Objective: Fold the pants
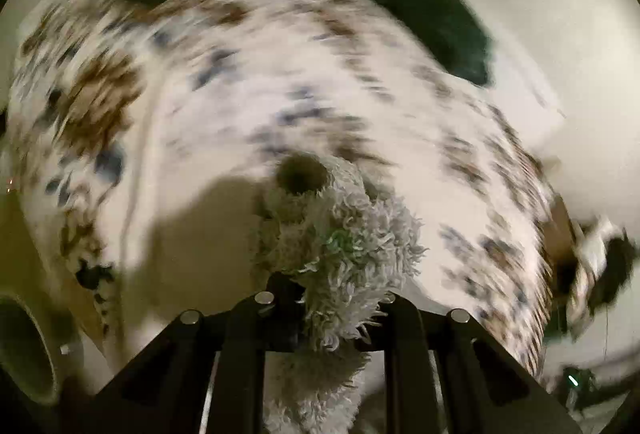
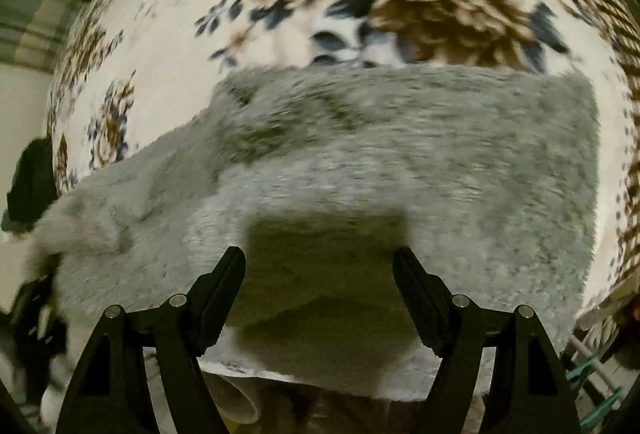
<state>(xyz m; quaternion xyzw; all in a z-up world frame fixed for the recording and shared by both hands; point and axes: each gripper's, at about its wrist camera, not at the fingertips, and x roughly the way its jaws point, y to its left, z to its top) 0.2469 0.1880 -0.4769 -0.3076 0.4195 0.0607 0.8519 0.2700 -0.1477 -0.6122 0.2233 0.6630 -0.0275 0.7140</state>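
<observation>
Pants: your fluffy pale grey fleece pants lie spread flat just ahead of and beneath the right tongs, on the blanket; a bunched fold of the same shaggy cloth is caught in the left tongs and lifted clear of the blanket.
Left tongs: your left tongs are pressed together, pinching that fold, which sticks out past their tips and hangs back between the arms.
Right tongs: your right tongs stand spread wide above the near edge of the pants, nothing between the pads, their shadow falling on the fleece.
Blanket: a cream blanket with brown flowers and blue-grey leaves extends beyond the pants, ahead of both tongs; much of it is blurred.
Dark clothes: dark green garments lie far ahead of the left tongs, past the blanket's edge.
</observation>
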